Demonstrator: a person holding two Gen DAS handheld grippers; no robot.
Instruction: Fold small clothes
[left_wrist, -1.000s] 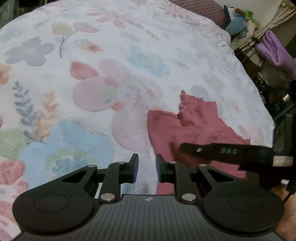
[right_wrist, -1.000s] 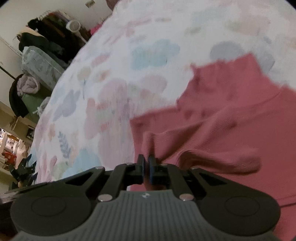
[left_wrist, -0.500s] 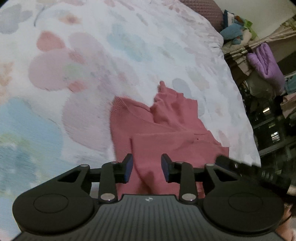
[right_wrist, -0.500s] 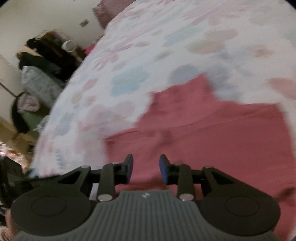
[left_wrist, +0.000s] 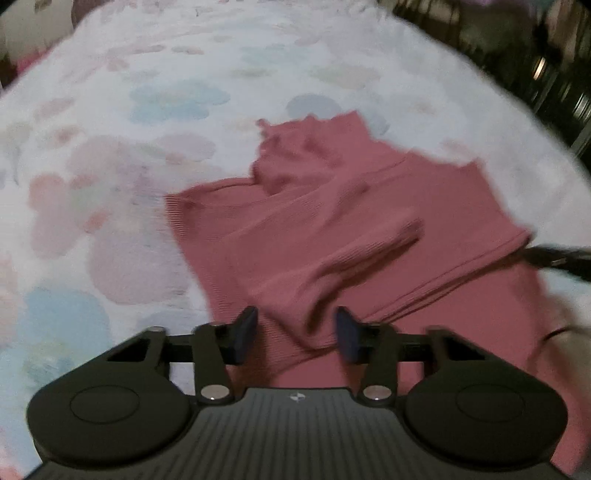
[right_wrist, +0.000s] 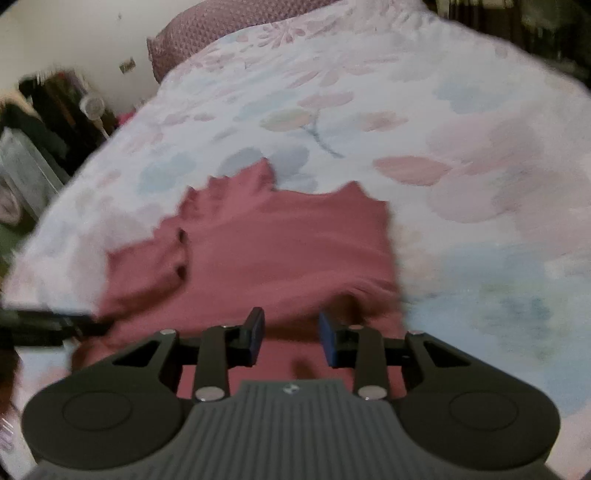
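Progress check, going left to right: the left gripper (left_wrist: 295, 334) hovers low over the near left part of the pink top (left_wrist: 362, 221), jaws spread apart and holding nothing, with a raised fold of the fabric sitting right between them. The top lies on the floral bedspread (left_wrist: 110, 147), near the edge of the bed closest to the cameras. One sleeve looks folded across the body, and there's a layered hem edge running diagonally, so I'd say the first fold or two are in, but it's still lumpy and nowhere near a tidy packet.

From the right wrist view the right gripper (right_wrist: 291, 338) is also released, jaws wide, nothing pinched, hanging over the near edge of the top. A bump of cloth sits just beyond its right finger. The collar end points away toward the pillow (right_wrist: 221, 33).

My guess at what's left: square up the sides, then fold it in half lengthwise.

Writing-wise, nothing readable. There's a small logo mark on each gripper body, too blurry to make out. No tag visible on the top.
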